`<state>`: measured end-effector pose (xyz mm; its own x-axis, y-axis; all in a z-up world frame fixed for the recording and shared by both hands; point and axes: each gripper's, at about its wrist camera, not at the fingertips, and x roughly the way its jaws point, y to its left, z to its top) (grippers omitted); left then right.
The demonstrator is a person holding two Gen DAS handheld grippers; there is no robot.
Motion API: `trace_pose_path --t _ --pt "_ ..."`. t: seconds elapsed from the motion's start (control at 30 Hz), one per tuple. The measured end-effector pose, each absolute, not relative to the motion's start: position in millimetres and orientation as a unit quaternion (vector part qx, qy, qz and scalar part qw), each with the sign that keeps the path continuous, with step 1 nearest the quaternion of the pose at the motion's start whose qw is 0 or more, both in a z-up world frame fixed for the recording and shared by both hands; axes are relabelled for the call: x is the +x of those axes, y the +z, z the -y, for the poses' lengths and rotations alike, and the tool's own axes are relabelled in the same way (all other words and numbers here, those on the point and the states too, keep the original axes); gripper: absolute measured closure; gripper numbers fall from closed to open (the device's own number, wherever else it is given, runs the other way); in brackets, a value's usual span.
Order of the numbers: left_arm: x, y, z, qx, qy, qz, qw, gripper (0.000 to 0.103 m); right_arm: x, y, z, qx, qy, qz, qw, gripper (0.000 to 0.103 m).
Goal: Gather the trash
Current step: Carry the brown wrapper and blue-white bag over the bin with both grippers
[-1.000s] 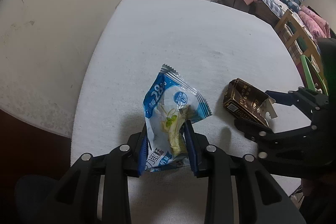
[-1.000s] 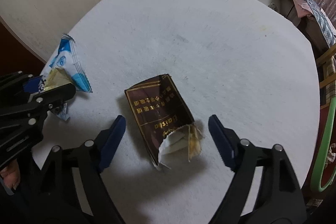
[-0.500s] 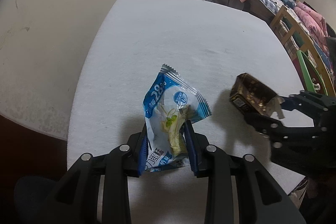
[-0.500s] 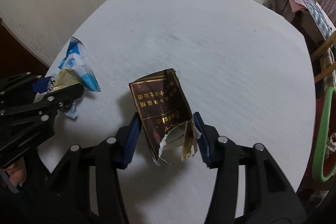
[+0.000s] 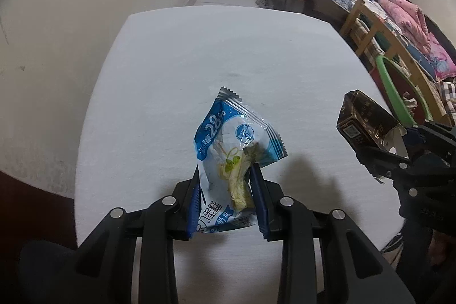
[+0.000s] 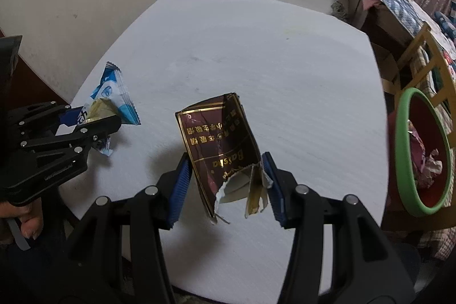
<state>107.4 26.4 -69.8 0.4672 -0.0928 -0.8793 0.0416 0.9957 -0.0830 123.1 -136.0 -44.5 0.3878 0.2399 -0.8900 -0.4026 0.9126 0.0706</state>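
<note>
Left wrist view: left tongs [image 5: 226, 197] clenched on blue-white snack wrapper [image 5: 233, 150], gripped at its lower end so it stands clear of the white counter [image 5: 199, 70].

Right wrist view: right tongs [image 6: 225, 185] clamp torn maroon cigarette pack [image 6: 219, 144], likewise raised off the counter. Green-rimmed bin [image 6: 421, 150], beside the counter's right edge, already holds crumpled scraps; probable destination for both.

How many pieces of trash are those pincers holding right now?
2. The blue-and-white snack wrapper is pinched in the left gripper; the torn dark brown box is in the right gripper. More scraps lie in the green-rimmed bin.
</note>
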Motion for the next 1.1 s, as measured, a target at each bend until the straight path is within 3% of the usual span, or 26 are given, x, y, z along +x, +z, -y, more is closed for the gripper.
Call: trace_pose_path --t 1.1 --pt "124.0 -24.1 99.7 0.034 -0.122 -0.493 0.86 0.074 123.3 -15.7 278.9 0.023 0.107 -0.48 0.871 0.055"
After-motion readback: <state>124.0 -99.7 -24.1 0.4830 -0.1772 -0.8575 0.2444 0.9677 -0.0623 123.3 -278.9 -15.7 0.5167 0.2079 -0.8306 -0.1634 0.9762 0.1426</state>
